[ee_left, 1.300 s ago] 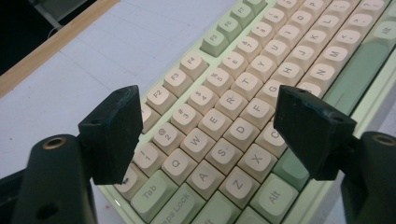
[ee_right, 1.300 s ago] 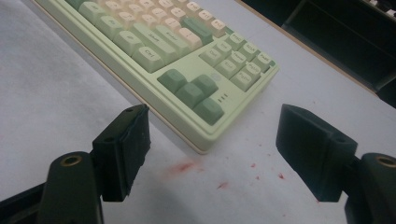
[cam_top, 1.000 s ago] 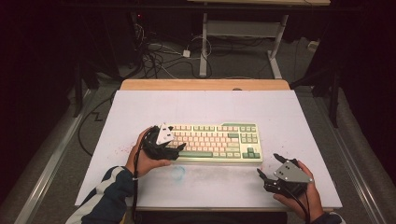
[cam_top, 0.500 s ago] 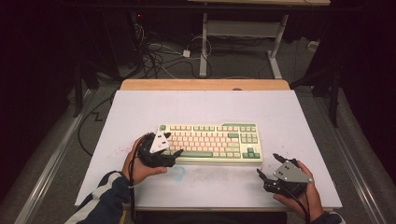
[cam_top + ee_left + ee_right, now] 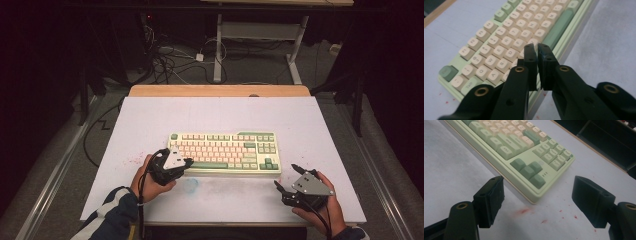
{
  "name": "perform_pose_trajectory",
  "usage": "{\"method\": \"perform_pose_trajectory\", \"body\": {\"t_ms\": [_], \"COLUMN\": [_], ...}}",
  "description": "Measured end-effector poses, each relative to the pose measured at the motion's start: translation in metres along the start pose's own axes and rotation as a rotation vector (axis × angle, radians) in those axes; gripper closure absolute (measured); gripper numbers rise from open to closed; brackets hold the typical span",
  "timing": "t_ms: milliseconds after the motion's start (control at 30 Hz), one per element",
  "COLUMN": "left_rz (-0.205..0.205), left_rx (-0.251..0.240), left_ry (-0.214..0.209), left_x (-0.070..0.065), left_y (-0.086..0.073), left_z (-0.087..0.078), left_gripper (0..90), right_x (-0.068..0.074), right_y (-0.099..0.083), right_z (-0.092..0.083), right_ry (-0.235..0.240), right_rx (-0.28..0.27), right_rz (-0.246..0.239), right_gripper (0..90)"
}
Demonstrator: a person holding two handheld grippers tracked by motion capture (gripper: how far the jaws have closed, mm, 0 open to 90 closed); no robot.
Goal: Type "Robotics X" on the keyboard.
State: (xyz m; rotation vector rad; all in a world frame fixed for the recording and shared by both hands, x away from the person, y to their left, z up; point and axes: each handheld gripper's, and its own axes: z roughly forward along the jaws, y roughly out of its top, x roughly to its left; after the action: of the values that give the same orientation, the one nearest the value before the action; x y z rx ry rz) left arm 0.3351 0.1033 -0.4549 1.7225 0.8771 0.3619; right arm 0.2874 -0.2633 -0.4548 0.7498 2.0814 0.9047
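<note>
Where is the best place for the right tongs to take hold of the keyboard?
Probably the near right corner of the keyboard, coming from the front. Its thin edge lies flat on the table, facing the open right tongs, so one pad could go above, one below.

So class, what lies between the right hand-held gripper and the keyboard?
Bare tabletop with red specks, per the right gripper view, between the right hand-held gripper and keyboard.

My grippers are black with brass-ringed screw holes, each topped by a grey three-cornered plate; my left sleeve (image 5: 112, 215) is navy, white-striped.
</note>
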Motion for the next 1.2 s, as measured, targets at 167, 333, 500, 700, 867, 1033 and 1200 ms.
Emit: {"method": "perform_pose_trajectory", "body": {"t_ms": [167,333,500,700,867,1033,1200], "left_rz": [0.015,0.006,0.015,0.013,0.034,0.054,0.05], "left_rx": [0.033,0.054,0.056,0.071,0.085,0.109,0.111], "left_ry": [-0.021,-0.043,-0.041,-0.058,-0.072,-0.074,-0.066], "left_x": [-0.003,-0.004,-0.004,-0.006,-0.012,-0.015,-0.012], "left_y": [-0.001,0.003,0.006,0.009,0.009,0.006,0.005], "left_z": [0.007,0.016,0.029,0.036,0.044,0.049,0.048], "left_gripper": [87.2,87.2,87.0,86.9,86.4,86.5,86.0], "right_x": [0.001,0.001,0.003,0.004,0.005,0.005,0.005], "right_y": [0.0,0.0,0.0,0.0,0.0,0.0,-0.001], "right_z": [0.0,0.001,0.004,0.004,0.004,0.005,0.005], "right_ry": [0.002,0.006,0.011,0.013,0.016,0.019,0.023], "right_rx": [0.0,0.005,0.013,0.013,0.017,0.022,0.024], "right_rz": [-0.007,-0.01,-0.015,-0.015,-0.02,-0.024,-0.025], "right_gripper": [26.5,26.5,26.5,26.5,26.6,26.6,26.6]}}
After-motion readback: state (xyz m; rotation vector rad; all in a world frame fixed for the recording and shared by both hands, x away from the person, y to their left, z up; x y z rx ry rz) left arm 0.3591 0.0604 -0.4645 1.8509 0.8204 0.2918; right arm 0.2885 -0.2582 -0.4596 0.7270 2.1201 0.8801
